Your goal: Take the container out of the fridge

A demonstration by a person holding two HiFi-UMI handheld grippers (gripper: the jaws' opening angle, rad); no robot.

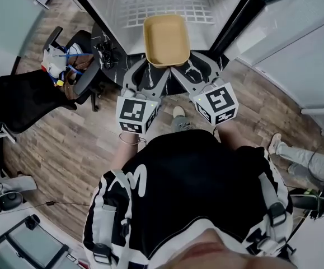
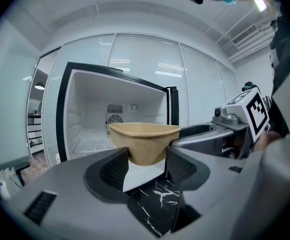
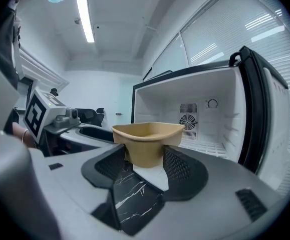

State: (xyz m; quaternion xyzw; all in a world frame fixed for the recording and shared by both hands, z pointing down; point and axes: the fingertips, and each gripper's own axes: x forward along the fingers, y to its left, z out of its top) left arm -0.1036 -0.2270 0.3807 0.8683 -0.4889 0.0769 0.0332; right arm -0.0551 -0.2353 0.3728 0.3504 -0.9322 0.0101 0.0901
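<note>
- Pulling out is your step: left gripper (image 1: 149,67) and right gripper (image 1: 184,66) each clamp a near corner of the container (image 1: 166,38), held at the mouth of the open fridge (image 1: 110,5).
- Next, I judge, draw both back together, keeping it level.
- Head view alone shows the chair (image 1: 32,97) at left; gripper views show the fan (image 2: 114,119) far inside.

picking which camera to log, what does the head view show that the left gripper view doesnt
Only the head view: a black office chair at the left, the person's shoe, and the left gripper's own marker cube.
Only the left gripper view: the fan vent on the fridge's back wall, and a ceiling light.
Both: the tan container clamped by the left gripper and the right gripper, with the open fridge behind it.
</note>
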